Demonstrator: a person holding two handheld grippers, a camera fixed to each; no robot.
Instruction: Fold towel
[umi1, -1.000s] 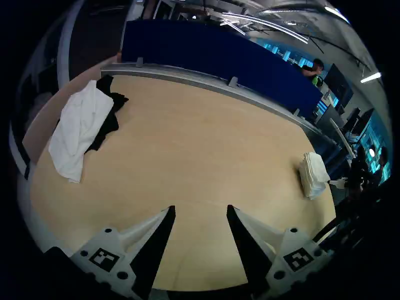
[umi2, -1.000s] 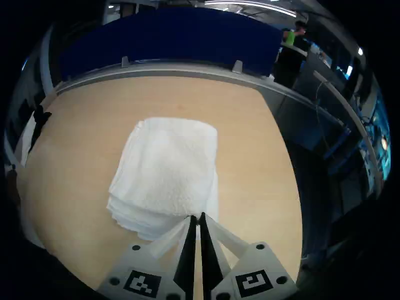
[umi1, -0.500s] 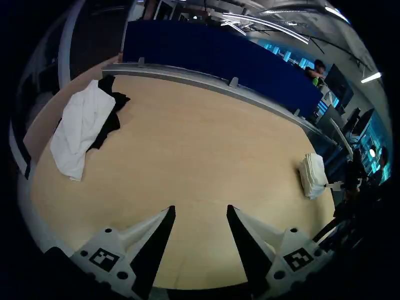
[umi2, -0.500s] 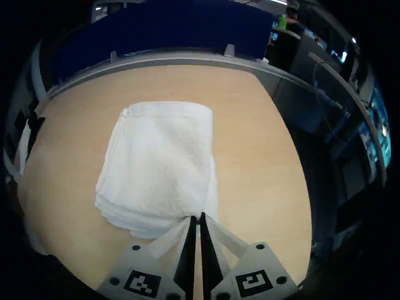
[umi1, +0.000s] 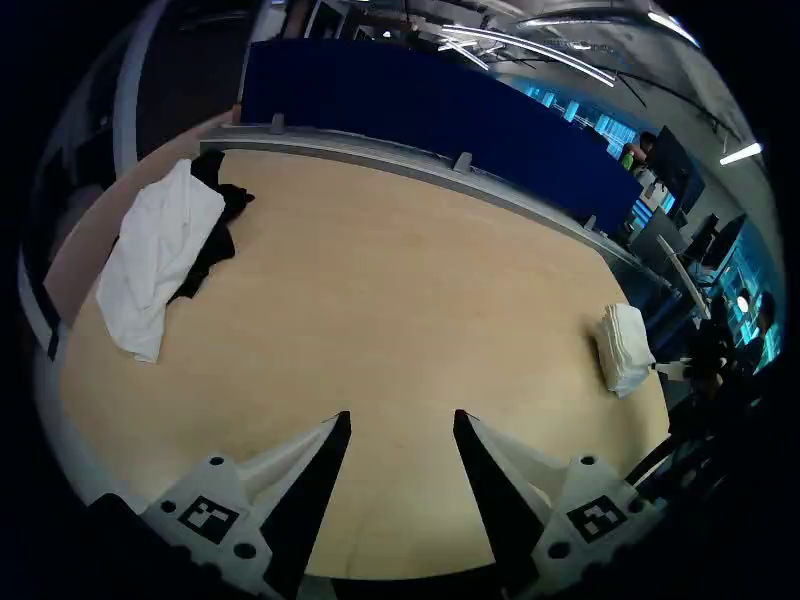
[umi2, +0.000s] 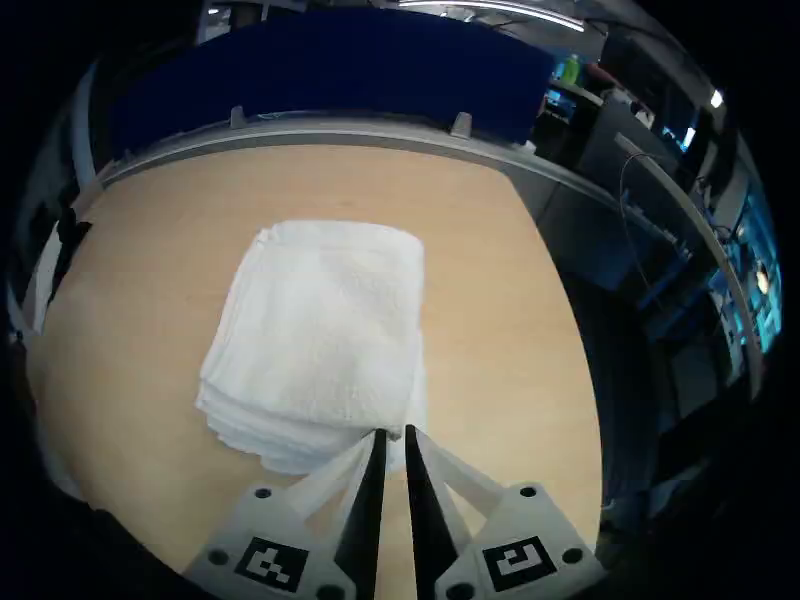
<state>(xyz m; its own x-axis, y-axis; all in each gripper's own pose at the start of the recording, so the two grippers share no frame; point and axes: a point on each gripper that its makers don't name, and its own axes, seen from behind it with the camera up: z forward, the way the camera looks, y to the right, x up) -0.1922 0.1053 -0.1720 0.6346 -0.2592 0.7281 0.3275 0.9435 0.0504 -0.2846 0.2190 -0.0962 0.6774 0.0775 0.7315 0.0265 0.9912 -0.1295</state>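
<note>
In the right gripper view a folded white towel (umi2: 315, 335) lies flat on the wooden table (umi2: 480, 300). My right gripper (umi2: 394, 435) sits at its near right corner, fingers a narrow gap apart, with the towel's edge just between the tips. In the left gripper view the same folded towel (umi1: 623, 348) lies far right, with the right gripper (umi1: 685, 370) beside it. My left gripper (umi1: 398, 418) hovers open over bare table at the near edge, holding nothing.
A loose white towel (umi1: 158, 255) lies over a black cloth (umi1: 218, 228) at the table's far left. A blue partition (umi1: 440, 110) with a grey rail borders the back. Desks, monitors and a person (umi1: 634, 152) stand beyond the right edge.
My right gripper's fingers, pinched together on the folded towel's corner before, have parted slightly. The towel rests a little nearer. The left gripper has barely moved.
</note>
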